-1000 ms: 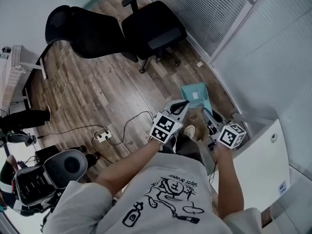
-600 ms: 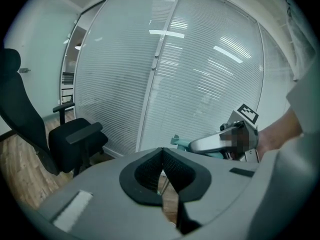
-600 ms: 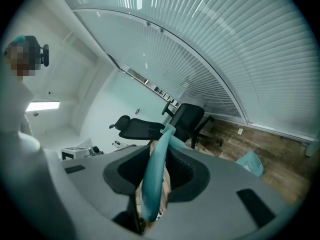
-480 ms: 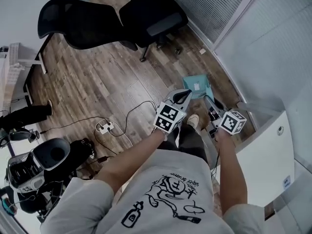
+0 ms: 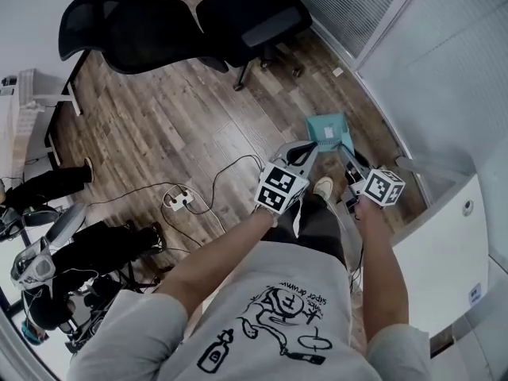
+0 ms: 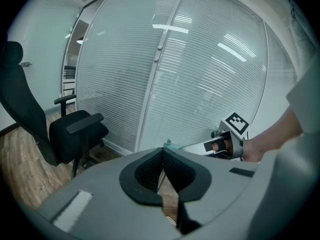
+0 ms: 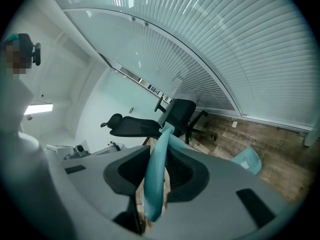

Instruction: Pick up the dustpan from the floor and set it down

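The right claw [image 5: 348,162], right of centre in the head view, grips the teal handle [image 7: 155,179] of the dustpan [image 5: 327,128]. In the right gripper view the handle runs up between the two pads and fills the gap. The jaws stand narrow and have just been closing a little further on it. The dustpan's scoop [image 7: 246,160] sits at the lower right of that view, low by the wooden floor [image 5: 159,141] and near the foot of the wall of blinds [image 7: 240,59]. Whether it touches the floor I cannot tell.

The left claw [image 5: 306,147] is just left of the right one, pointing the same way toward the scoop. Its own view shows the pads meeting at their tips [image 6: 162,153] with nothing between them, and the right claw [image 6: 210,146] at centre right.

Two black office chairs [image 5: 246,14] stand at the top of the head view. A white power strip [image 5: 178,199] with trailing cables lies on the floor at centre left.
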`<control>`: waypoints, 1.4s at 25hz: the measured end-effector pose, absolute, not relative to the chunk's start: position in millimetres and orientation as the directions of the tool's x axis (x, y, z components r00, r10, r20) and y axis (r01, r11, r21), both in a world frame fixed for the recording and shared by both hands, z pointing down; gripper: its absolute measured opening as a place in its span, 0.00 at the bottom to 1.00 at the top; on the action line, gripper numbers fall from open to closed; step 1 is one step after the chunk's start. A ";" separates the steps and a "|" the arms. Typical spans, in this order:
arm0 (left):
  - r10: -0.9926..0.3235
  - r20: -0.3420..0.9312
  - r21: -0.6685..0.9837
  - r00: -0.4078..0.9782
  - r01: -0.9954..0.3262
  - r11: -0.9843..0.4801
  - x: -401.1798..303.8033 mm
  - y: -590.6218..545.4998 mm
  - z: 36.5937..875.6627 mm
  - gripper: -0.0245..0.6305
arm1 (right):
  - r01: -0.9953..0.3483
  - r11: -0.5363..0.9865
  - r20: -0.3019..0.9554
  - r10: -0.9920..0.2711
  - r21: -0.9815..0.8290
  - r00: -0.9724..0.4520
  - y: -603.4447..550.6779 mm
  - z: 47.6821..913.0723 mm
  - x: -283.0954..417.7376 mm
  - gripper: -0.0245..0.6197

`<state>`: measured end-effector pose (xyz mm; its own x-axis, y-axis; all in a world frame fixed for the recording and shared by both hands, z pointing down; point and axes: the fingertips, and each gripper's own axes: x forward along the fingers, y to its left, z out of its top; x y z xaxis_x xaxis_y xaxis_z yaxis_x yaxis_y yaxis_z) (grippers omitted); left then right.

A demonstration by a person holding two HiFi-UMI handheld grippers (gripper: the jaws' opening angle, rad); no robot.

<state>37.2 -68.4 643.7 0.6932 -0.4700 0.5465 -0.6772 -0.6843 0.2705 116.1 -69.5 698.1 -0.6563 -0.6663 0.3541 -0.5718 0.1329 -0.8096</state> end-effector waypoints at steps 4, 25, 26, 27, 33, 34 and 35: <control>-0.456 0.557 0.277 0.694 -0.672 -0.687 42.4 -62.0 652.1 0.03 | -0.575 0.118 0.368 -0.661 -0.810 -0.654 -67.3 711.8 120.4 0.17; -0.424 0.574 0.296 0.700 -0.661 -0.690 42.2 -42.3 662.6 0.03 | -0.569 0.041 0.424 -0.623 -0.821 -0.657 -29.9 742.2 117.6 0.15; -0.424 0.575 0.296 0.700 -0.661 -0.690 42.1 -41.0 662.8 0.03 | -0.570 0.032 0.430 -0.621 -0.821 -0.655 -23.1 744.5 118.5 0.15; -0.423 0.575 0.298 0.701 -0.661 -0.689 41.9 -39.7 662.9 0.03 | -0.572 0.023 0.438 -0.619 -0.820 -0.652 -15.8 747.1 120.0 0.15; -0.420 0.573 0.302 0.704 -0.657 -0.690 42.8 -36.3 663.9 0.03 | -0.577 -0.026 0.472 -0.606 -0.817 -0.641 19.1 761.0 127.3 0.15; -0.418 0.574 0.302 0.704 -0.657 -0.691 42.4 -35.5 664.2 0.03 | -0.574 -0.032 0.473 -0.603 -0.819 -0.642 23.0 762.7 126.6 0.15; -0.417 0.575 0.303 0.704 -0.656 -0.691 42.1 -34.5 664.4 0.03 | -0.570 -0.037 0.474 -0.601 -0.821 -0.644 26.7 764.5 126.1 0.15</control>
<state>42.1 -34.5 664.4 0.7045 -0.4165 0.5746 -0.6559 -0.6913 0.3031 126.1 26.7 764.5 -0.6435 -0.6007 0.4744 -0.5704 -0.0370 -0.8205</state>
